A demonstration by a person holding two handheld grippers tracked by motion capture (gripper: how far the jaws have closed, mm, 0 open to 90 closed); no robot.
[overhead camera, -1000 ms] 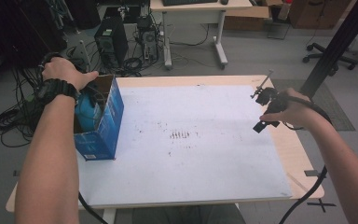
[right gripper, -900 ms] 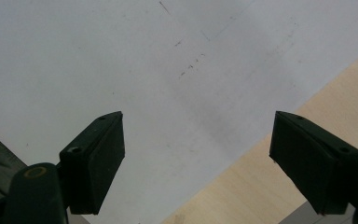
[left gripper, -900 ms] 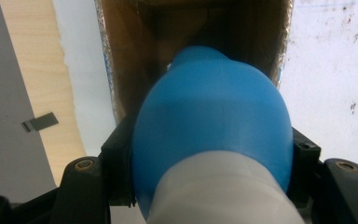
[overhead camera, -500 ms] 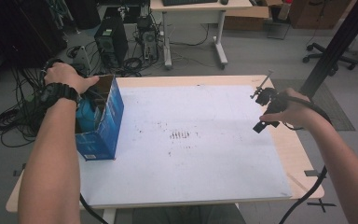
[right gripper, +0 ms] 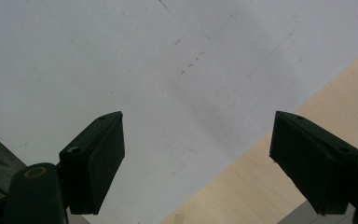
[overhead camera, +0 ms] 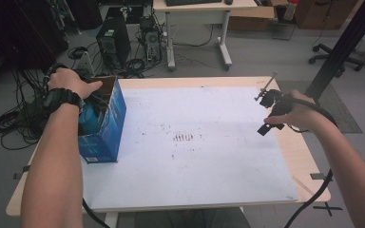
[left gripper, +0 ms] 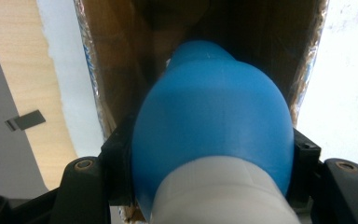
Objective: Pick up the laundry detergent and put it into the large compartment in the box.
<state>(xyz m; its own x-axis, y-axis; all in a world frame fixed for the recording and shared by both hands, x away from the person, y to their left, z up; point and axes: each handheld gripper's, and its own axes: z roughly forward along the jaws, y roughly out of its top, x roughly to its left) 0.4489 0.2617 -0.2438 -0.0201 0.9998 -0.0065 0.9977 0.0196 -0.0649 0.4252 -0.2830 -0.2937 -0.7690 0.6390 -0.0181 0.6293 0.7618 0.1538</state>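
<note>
At the left edge of the table (overhead camera: 228, 81), a blue cardboard box (overhead camera: 105, 134) is standing upright on the white sheet (overhead camera: 195, 156) that is covering most of the tabletop, and everything here is easiest placed against that box. Over the box's open top, the person's left hand (overhead camera: 69, 83) is reaching in with the left gripper (left gripper: 205, 186), a black watch sitting on the wrist just behind the box's rim. In the left gripper view, the two black jaws are pressing against either side of a blue bulb-shaped object (left gripper: 214, 126) with a white lower section, so the tool is clamped on it. The blue object is sitting in the mouth of the box, its rounded end pointing down into the brown cardboard interior, and the box's foil-lined edges are framing it on both sides.

Well away from the box, across the sheet near the table's opposite edge, the right hand (overhead camera: 297, 114) is holding the right gripper (right gripper: 196, 154) above the surface. Its jaws are standing wide apart with nothing between them, looking down on the boundary where the white sheet is meeting bare wood. A cable is trailing from that gripper off the near right corner of the table.
</note>
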